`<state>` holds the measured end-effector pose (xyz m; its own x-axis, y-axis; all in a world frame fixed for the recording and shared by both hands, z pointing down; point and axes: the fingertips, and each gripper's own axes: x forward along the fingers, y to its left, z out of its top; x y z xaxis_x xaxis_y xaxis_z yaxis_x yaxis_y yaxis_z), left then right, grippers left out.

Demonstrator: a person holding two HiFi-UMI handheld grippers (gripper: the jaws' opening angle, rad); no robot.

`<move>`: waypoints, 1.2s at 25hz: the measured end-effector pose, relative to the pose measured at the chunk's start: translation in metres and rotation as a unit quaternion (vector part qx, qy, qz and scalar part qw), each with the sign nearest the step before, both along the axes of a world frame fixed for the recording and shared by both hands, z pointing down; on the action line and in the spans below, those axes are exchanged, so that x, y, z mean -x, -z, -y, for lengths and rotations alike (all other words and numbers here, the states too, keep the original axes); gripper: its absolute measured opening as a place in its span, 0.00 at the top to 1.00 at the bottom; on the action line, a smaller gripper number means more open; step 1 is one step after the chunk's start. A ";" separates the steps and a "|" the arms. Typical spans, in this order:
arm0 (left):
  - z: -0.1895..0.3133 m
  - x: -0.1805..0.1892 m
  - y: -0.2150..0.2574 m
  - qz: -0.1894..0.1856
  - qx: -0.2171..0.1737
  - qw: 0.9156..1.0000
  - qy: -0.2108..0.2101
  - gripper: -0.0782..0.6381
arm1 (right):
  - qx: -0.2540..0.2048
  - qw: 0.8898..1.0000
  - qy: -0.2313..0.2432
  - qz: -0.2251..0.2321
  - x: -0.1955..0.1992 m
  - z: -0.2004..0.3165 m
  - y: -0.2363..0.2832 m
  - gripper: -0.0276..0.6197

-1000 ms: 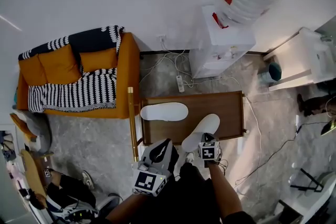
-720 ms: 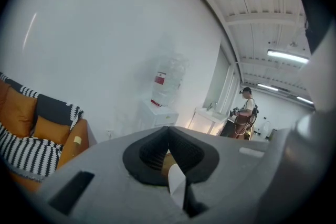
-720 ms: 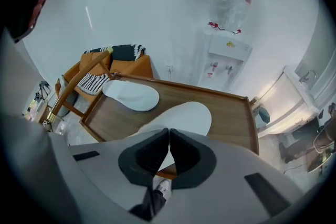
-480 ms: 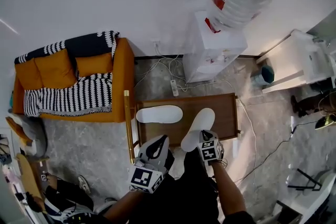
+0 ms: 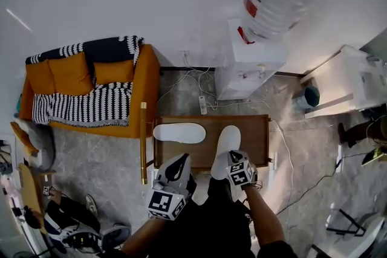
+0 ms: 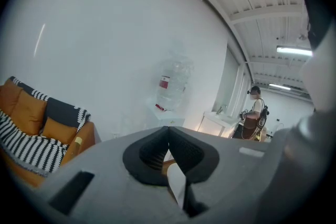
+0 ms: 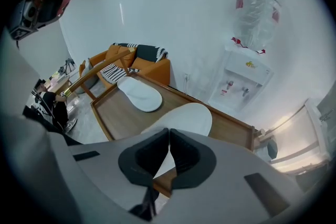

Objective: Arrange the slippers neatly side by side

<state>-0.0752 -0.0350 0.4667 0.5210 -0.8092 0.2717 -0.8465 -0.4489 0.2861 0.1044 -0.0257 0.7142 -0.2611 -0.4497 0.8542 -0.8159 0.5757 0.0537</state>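
Turning straighter than before, slipper [image 5: 225,142] in right gripper [image 7: 169,140]

A low wooden table [image 5: 255,137] with a raised rim carries one white slipper [image 5: 179,133], lying flat near its left end.

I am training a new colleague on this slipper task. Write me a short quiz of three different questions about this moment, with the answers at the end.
1. True or false: the left gripper holds a slipper.
2. Choose one: the right gripper is A) open and empty, B) shut on the near slipper, C) shut on nothing.
3. Short answer: is the near slipper parallel to the far slipper on the wooden table?

Key
1. False: its jaws are together with nothing between them.
2. B: it grips the end nearest the person.
3. No: the two lie roughly crosswise.
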 end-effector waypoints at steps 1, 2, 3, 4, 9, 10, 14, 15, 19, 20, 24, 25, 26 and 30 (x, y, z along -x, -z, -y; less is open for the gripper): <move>0.000 -0.004 0.000 0.001 0.000 1.000 0.001 0.87 | 0.000 1.000 0.008 0.000 -0.002 0.000 -0.001 0.93; 0.000 -0.007 0.000 0.002 0.001 1.000 0.002 0.87 | 0.000 1.000 0.017 -0.002 -0.004 0.000 -0.001 0.93; 0.000 -0.011 -0.001 0.002 0.002 1.000 0.003 0.87 | 0.000 1.000 0.026 -0.003 -0.007 0.001 -0.002 0.93; 0.001 -0.015 -0.001 0.002 0.002 1.000 0.004 0.87 | 0.001 0.999 0.033 -0.004 -0.009 0.002 -0.004 0.93; 0.004 -0.030 -0.003 0.005 0.006 1.000 0.007 0.87 | 0.003 0.998 0.064 -0.005 -0.019 0.007 -0.015 0.93; 0.004 -0.032 -0.003 0.006 0.008 1.000 0.008 0.87 | 0.004 0.997 0.073 -0.008 -0.020 0.008 -0.019 0.93; 0.009 -0.037 -0.006 0.007 0.013 1.000 0.017 0.87 | 0.003 0.995 0.103 -0.012 -0.021 0.013 -0.027 0.93; 0.010 -0.038 -0.007 0.007 0.014 1.000 0.019 0.87 | 0.003 0.994 0.108 -0.010 -0.021 0.014 -0.028 0.93; 0.012 -0.044 -0.010 0.010 0.016 1.000 0.024 0.87 | 0.007 0.993 0.117 -0.001 -0.024 0.020 -0.033 0.93; 0.013 -0.045 -0.011 0.011 0.018 0.999 0.025 0.87 | 0.008 0.993 0.119 -0.001 -0.024 0.022 -0.035 0.93; 0.016 -0.048 -0.013 0.015 0.021 0.999 0.030 0.87 | 0.012 0.992 0.126 -0.002 -0.025 0.030 -0.043 0.93; 0.017 -0.049 -0.014 0.015 0.023 0.999 0.032 0.87 | 0.013 0.992 0.128 -0.002 -0.026 0.032 -0.045 0.93; 0.018 -0.050 -0.014 0.015 0.025 0.999 0.034 0.87 | 0.014 0.992 0.129 -0.002 -0.026 0.034 -0.047 0.93; 0.022 -0.052 -0.017 0.017 0.027 0.999 0.041 0.87 | 0.020 0.990 0.137 -0.001 -0.028 0.040 -0.055 0.93</move>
<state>-0.0235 -0.0567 0.4842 0.4441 -0.8319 0.3328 -0.8890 -0.3629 0.2792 0.1321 -0.0662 0.7695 -0.3675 -0.3276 0.8704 -0.6290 0.7769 0.0268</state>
